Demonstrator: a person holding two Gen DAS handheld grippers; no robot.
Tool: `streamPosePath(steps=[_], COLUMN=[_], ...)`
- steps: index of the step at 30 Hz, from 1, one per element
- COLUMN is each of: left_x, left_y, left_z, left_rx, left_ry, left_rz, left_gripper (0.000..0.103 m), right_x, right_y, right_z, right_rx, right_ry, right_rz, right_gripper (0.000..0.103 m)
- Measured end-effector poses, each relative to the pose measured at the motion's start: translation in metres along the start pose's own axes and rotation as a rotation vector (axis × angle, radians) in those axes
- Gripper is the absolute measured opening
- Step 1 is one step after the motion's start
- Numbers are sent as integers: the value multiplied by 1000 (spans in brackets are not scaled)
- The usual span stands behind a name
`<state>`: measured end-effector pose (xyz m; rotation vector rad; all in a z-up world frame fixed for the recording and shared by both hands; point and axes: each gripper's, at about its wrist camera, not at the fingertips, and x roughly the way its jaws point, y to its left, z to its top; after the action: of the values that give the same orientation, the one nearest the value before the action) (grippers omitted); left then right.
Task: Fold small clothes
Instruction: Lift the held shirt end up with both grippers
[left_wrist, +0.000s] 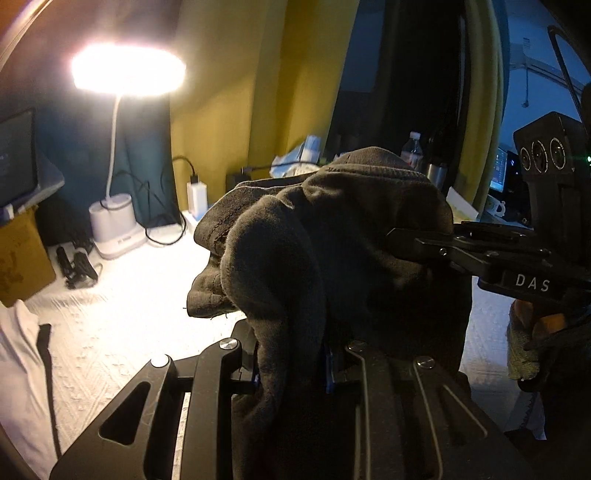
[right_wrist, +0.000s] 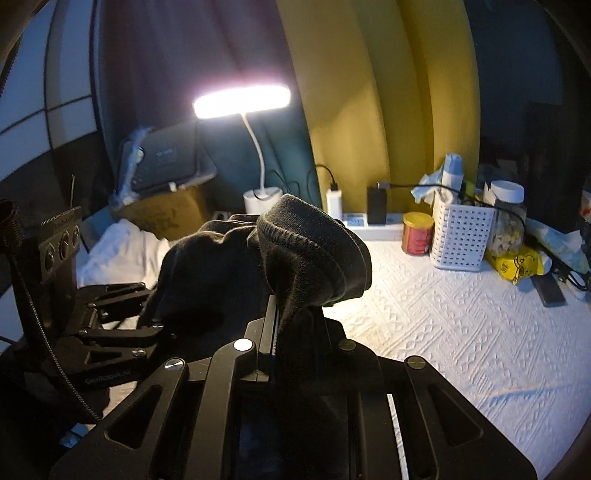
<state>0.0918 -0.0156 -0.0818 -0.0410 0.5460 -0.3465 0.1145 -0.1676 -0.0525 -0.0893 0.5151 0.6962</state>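
Both claws are clamped on the same dark garment (left_wrist: 332, 236). My left claw (left_wrist: 295, 369) pinches one bunched edge; my right claw (right_wrist: 291, 332) bites a ribbed hem. It hangs in a crumpled lump between them, clear of the white bench (right_wrist: 461, 332). The claws sit close side by side, so the cloth's long axis runs left to right; I'd say spreading them apart comes next.

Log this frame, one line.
left gripper: shut on dark garment | right gripper: shut on dark garment | garment: bunched, lifted
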Motion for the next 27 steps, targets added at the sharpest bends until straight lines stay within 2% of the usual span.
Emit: streamPosePath(steps=[16,27], left_x=[-74,-113], left_y=[-24,-34], left_z=[7,5], left_rx=[64,80], left_ry=[-161,-244], left_rz=[32,52], left_gripper=[20,20], right_x=[-76,-115], right_y=[48,76], right_z=[16,17], right_rx=[-80,-135], right_ry=[-171,-253], right_rz=[13,19], right_gripper=[15,15])
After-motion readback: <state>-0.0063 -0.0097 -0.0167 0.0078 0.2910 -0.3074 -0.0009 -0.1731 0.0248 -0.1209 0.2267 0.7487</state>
